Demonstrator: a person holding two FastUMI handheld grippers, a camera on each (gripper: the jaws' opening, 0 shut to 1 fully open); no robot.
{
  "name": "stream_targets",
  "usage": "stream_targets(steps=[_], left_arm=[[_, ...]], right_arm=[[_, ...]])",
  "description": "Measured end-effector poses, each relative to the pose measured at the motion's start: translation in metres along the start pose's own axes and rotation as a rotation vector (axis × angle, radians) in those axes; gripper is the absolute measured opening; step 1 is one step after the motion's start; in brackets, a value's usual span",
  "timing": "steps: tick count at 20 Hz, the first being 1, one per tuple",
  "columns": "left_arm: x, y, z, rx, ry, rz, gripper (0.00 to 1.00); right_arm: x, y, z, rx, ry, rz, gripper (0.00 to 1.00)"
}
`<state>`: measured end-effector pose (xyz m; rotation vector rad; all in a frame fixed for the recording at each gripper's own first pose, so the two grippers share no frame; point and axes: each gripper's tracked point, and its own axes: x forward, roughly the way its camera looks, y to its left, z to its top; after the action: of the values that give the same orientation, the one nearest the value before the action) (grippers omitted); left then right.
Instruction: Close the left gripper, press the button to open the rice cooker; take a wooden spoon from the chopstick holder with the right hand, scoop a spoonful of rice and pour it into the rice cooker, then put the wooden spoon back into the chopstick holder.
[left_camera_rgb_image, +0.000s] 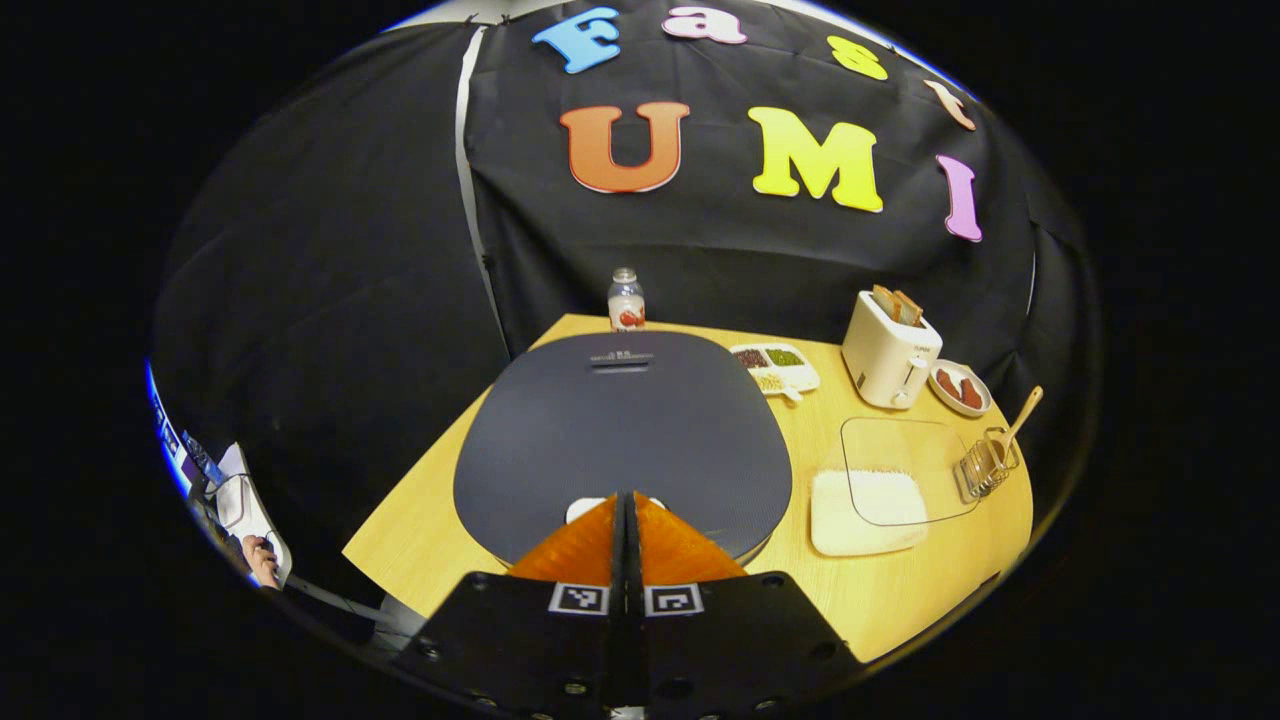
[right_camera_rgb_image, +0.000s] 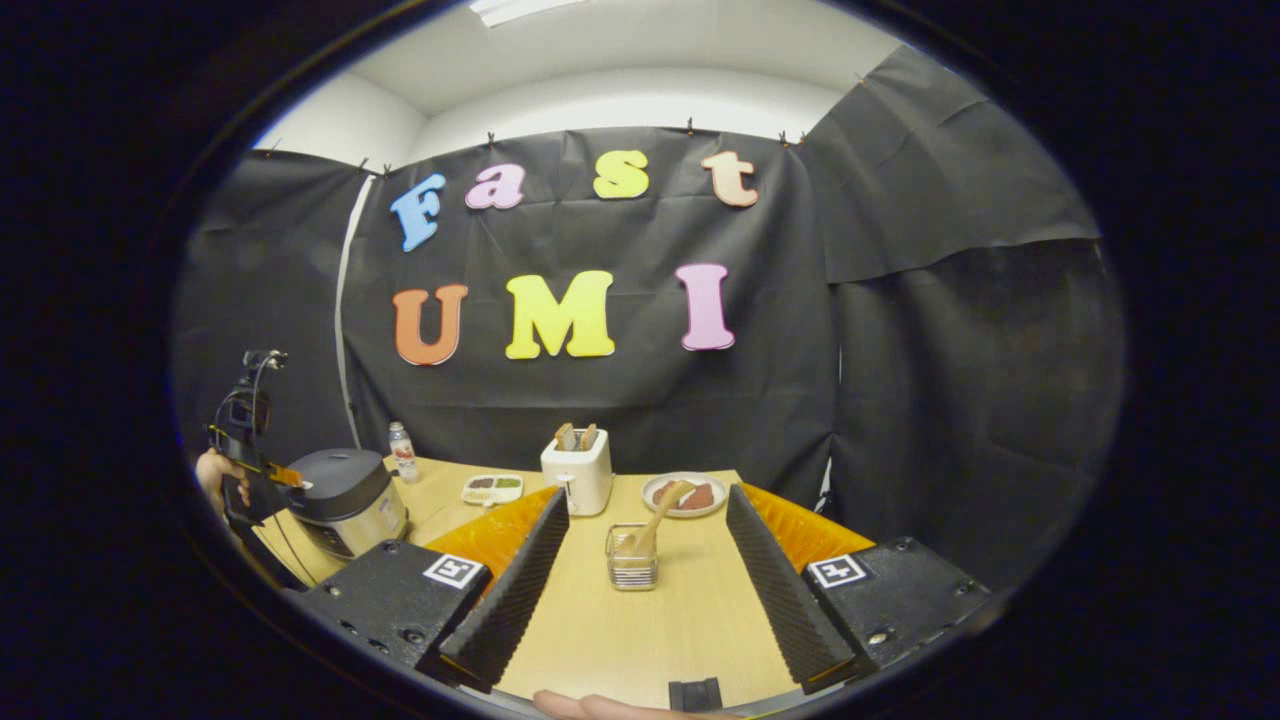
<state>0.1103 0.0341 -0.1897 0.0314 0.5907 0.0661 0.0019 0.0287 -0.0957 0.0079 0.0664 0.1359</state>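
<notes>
While the rice cooker (left_camera_rgb_image: 620, 440) sits closed at the centre of the left gripper view, the left gripper (left_camera_rgb_image: 625, 520) hangs just above the near edge of its dark lid, fingers pressed together with no gap and nothing between them. A pale button (left_camera_rgb_image: 585, 508) peeks out right at the fingertips; I cannot tell whether they touch it. It should be a stiff latch, so a firm push straight down with the closed tips would suit, and the cooker looks heavy enough not to slide.

Further right in that view lies a tray of rice (left_camera_rgb_image: 865, 510) under a clear lid, and at the right edge the wire chopstick holder (left_camera_rgb_image: 985, 468) with the wooden spoon (left_camera_rgb_image: 1018, 420) leaning out of it.

At the lower left of the right gripper view, a hand (right_camera_rgb_image: 212, 472) holds the left gripper level against the cooker's front. At lower centre, the right gripper (right_camera_rgb_image: 640, 580) is wide open and level over the table (right_camera_rgb_image: 650, 630), the holder and spoon well ahead between its fingers. The spoon looks light, rigid and smooth; the upper handle, clear of the wire, seems the best hold.
</notes>
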Motion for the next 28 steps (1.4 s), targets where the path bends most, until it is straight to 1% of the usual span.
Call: stream_targets(steps=[2,3,5,6,7,8,10,11,13,14,15,16,17,18,19,20,21,22,23,26,27,28], left_arm=[[0.007,0.001,-0.008,-0.003,0.035,-0.008,0.0],[0.008,0.0,-0.007,-0.011,0.028,-0.02,0.0],[0.009,0.001,-0.006,-0.05,0.036,-0.035,0.0],[0.013,0.002,-0.01,-0.069,0.058,-0.032,0.0],[0.01,0.001,-0.005,-0.056,0.029,-0.019,0.0],[0.012,0.001,-0.014,-0.03,0.036,-0.001,0.0],[0.014,0.0,-0.012,0.039,0.019,0.044,0.0],[0.015,0.001,-0.012,0.039,0.026,0.057,0.0],[0.011,0.0,-0.006,0.006,0.05,0.054,0.0],[0.006,0.001,-0.002,-0.017,0.042,0.052,0.0],[0.0,-0.001,0.007,-0.04,0.01,0.049,0.0],[-0.006,-0.001,0.02,-0.01,-0.072,0.068,0.0],[-0.022,0.001,0.04,0.036,-0.171,0.101,0.0],[-0.039,0.001,0.056,0.065,-0.243,0.128,0.0],[-0.056,-0.01,0.059,0.05,-0.248,0.092,0.0],[-0.076,-0.031,0.061,0.019,-0.258,0.024,0.0],[-0.092,-0.044,0.066,-0.008,-0.283,-0.029,0.01],[-0.107,-0.049,0.073,-0.017,-0.311,-0.048,0.07],[-0.118,-0.051,0.076,-0.011,-0.332,-0.059,0.22],[-0.14,-0.054,0.075,0.002,-0.365,-0.047,0.7],[-0.148,-0.054,0.076,0.0,-0.377,-0.041,0.77],[-0.15,-0.052,0.077,0.001,-0.395,-0.031,0.77]], right_arm=[[-0.012,0.006,0.008,-0.023,-0.036,0.018,1.0],[-0.017,0.006,0.014,-0.038,-0.058,0.019,1.0],[-0.026,0.005,0.021,-0.054,-0.097,0.007,1.0],[-0.029,0.005,0.02,-0.06,-0.107,0.004,1.0],[-0.031,0.007,0.021,-0.062,-0.112,0.006,1.0],[-0.033,0.007,0.02,-0.061,-0.114,0.009,0.99],[-0.034,0.006,0.016,-0.054,-0.106,0.009,1.0],[-0.034,0.005,0.014,-0.05,-0.098,0.008,1.0],[-0.034,-0.001,0.009,-0.044,-0.079,-0.001,1.0],[-0.035,-0.004,0.007,-0.041,-0.073,-0.008,1.0],[-0.035,-0.006,0.006,-0.041,-0.071,-0.011,1.0],[-0.036,-0.008,0.006,-0.042,-0.071,-0.016,1.0],[-0.034,-0.011,0.006,-0.039,-0.072,-0.025,1.0],[-0.033,-0.015,0.004,-0.029,-0.067,-0.035,1.0],[-0.031,-0.018,0.0,-0.02,-0.056,-0.043,1.0],[-0.03,-0.019,-0.003,-0.013,-0.046,-0.047,1.0],[-0.029,-0.019,-0.005,-0.008,-0.037,-0.046,1.0],[-0.027,-0.019,-0.007,0.0,-0.03,-0.043,1.0],[-0.026,-0.018,-0.009,0.006,-0.022,-0.039,1.0],[-0.024,-0.018,-0.013,0.009,-0.005,-0.031,1.0],[-0.023,-0.019,-0.013,0.008,-0.003,-0.033,1.0],[-0.023,-0.02,-0.013,0.008,-0.003,-0.034,1.0]])
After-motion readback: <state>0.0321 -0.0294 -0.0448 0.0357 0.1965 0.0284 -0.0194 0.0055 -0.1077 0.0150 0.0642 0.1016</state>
